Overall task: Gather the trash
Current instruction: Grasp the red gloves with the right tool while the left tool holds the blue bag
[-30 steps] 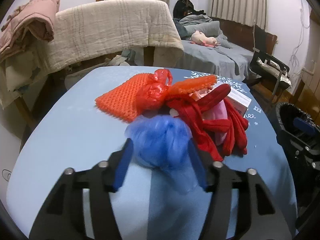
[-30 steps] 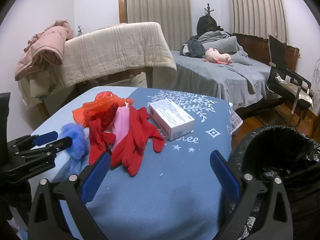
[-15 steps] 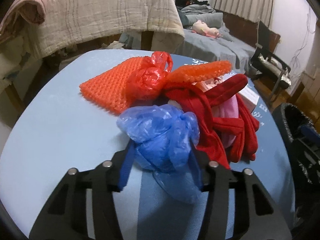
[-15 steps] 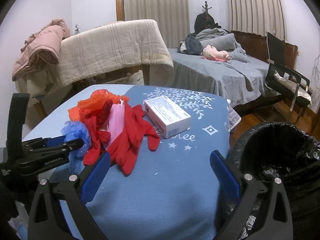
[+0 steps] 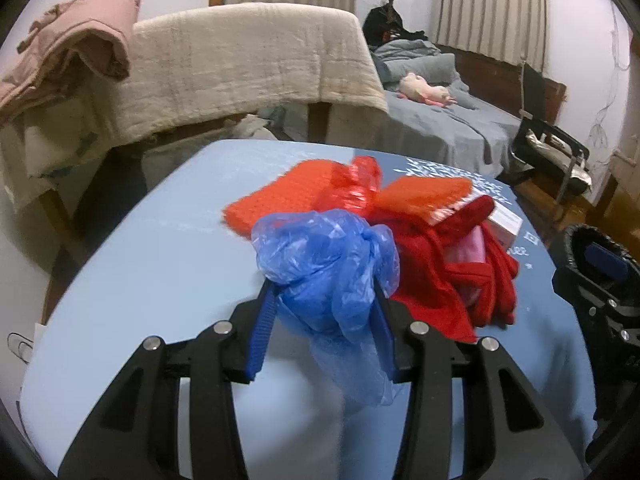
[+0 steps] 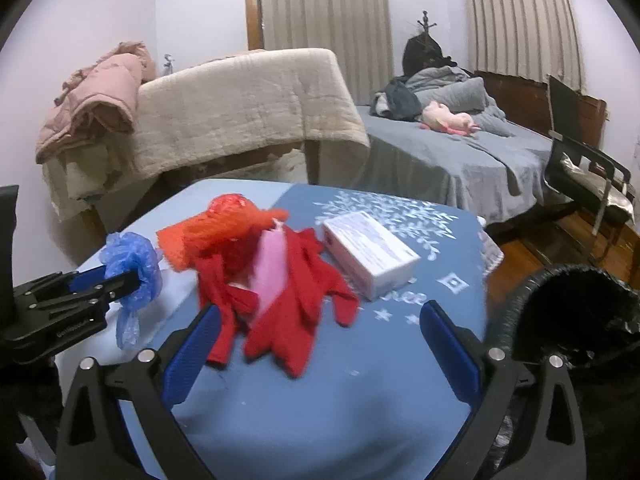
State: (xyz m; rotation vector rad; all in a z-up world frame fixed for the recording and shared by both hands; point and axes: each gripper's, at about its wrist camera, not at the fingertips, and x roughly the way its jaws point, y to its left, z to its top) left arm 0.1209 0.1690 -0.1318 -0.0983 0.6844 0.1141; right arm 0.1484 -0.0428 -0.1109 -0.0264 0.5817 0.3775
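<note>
A crumpled blue plastic bag sits between the blue pads of my left gripper. The jaws are closing and press on the bag from both sides, and its tail hangs down below them. The right wrist view shows the same blue plastic bag held in the left gripper, just above the table's left side. My right gripper stands open with nothing in it, over the table's near edge in front of the red gloves. A black-lined trash bin stands to the right of the table.
On the blue tablecloth lie an orange mesh piece, a red plastic bag, a pink item among the gloves and a white box. A blanket-draped frame, a bed and a black chair stand behind.
The left gripper's jaws have narrowed onto the blue bag, and the bag has come up off the tablecloth with its tail hanging. The right gripper has stayed where it was.
</note>
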